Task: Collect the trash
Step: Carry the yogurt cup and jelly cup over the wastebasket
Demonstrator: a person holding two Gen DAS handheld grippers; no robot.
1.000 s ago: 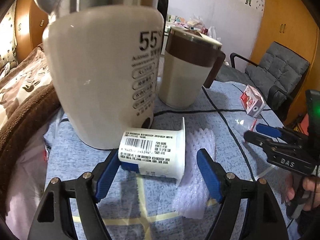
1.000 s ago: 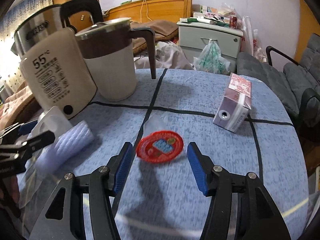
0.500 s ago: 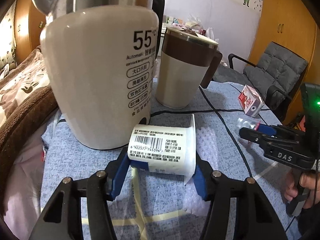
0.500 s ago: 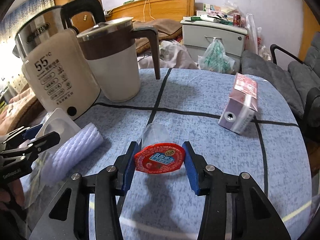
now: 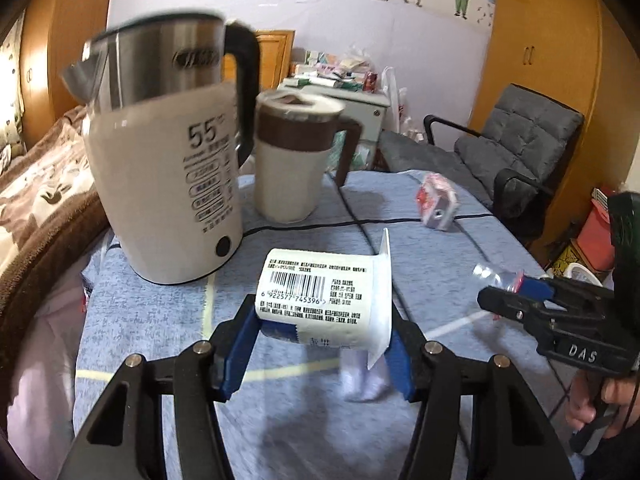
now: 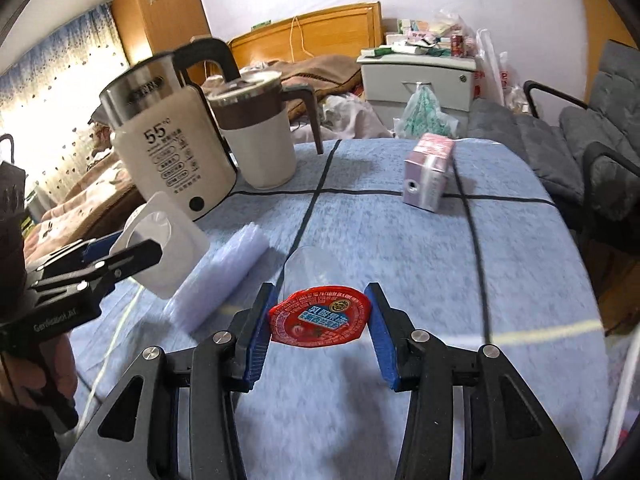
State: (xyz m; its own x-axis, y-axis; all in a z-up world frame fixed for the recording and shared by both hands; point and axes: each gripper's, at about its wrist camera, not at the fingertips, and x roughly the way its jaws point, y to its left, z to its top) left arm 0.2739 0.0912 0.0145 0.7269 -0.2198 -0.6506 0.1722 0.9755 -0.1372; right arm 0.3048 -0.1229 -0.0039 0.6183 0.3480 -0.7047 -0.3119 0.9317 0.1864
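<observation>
White yogurt cup [image 5: 326, 298], barcode label up, lies sideways clamped between the left gripper [image 5: 316, 350] pads. Clear jelly cup [image 6: 320, 314], red foil lid facing back, sits pinched in the right gripper [image 6: 318, 332].

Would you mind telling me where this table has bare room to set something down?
The near right stretch of the blue cloth, in front of the pink carton, is bare, as is the strip between carton and brown-lidded jug. The left is crowded: the kettle stands beside the jug, with the foam wrap lying in front of them.
</observation>
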